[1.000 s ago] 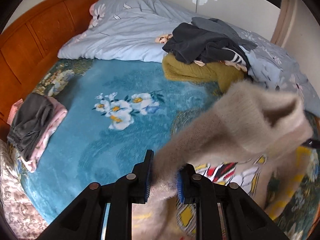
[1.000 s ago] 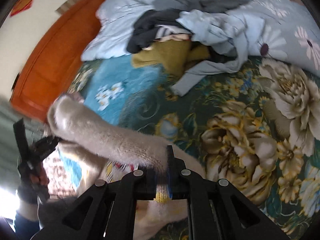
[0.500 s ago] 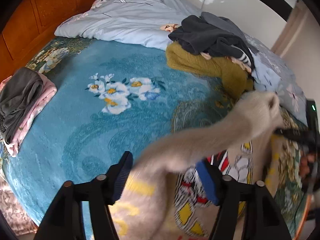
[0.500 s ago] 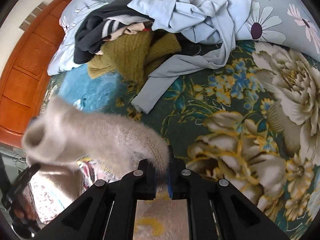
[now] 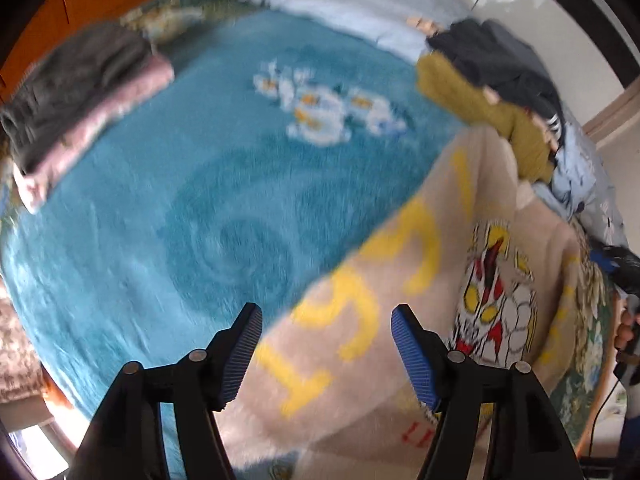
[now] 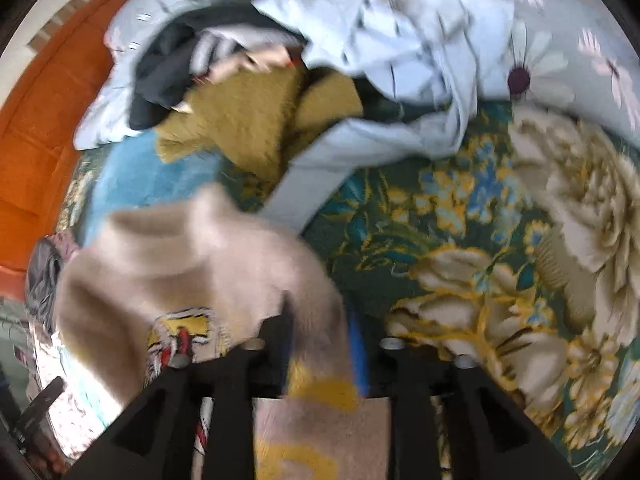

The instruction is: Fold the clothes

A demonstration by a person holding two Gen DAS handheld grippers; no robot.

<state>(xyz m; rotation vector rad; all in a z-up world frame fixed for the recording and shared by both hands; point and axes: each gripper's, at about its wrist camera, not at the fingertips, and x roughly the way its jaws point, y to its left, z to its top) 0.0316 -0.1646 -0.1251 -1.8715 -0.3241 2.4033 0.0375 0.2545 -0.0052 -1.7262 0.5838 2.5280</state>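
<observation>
The beige sweater (image 5: 452, 280) lies spread face up on the bed (image 5: 168, 200), probably laid flat for folding, with its neck towards the pile of unfolded clothes (image 6: 256, 128) by the far edge. The left gripper (image 5: 326, 354) hangs over its near part, jaws wide apart and empty. The right gripper (image 6: 320, 344) has just been opening, a fold of sweater loose between its jaws.

The sweater (image 5: 472, 264) lay on the blanket (image 5: 192, 216), with the folded stack (image 5: 76, 96) far left and the clothes heap (image 5: 500, 92) behind it
</observation>
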